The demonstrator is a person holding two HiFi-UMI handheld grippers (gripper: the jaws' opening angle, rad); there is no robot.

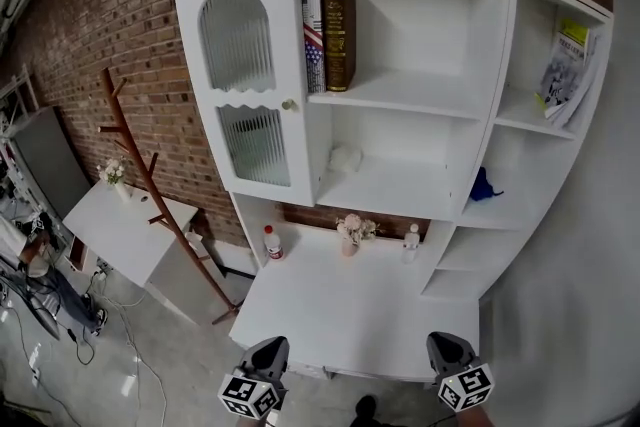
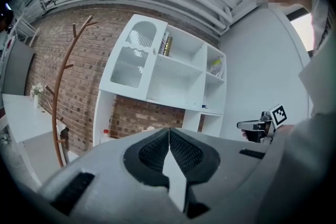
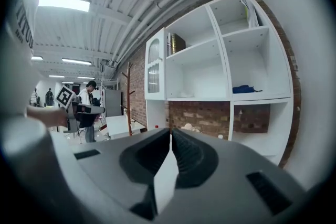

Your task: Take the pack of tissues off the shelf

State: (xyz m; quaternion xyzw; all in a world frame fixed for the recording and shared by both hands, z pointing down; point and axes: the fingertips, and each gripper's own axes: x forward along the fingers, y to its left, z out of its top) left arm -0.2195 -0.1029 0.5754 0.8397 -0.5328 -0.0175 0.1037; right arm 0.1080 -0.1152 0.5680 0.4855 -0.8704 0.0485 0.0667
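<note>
Far back on the shelf [image 1: 400, 187], I risk shoving the tissue pack [image 1: 345, 158] deeper: left gripper [image 1: 268, 353] and right gripper [image 1: 447, 349] are pressed together.

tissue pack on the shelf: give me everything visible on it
The pack of tissues is a small, pale, soft-looking bundle, rounded rather than boxy. It lies on the middle shelf, at the bay's back left, just right of the ribbed-glass door. Nothing but the shelf seems to touch it. Wrapper and print are too small to tell.
</note>
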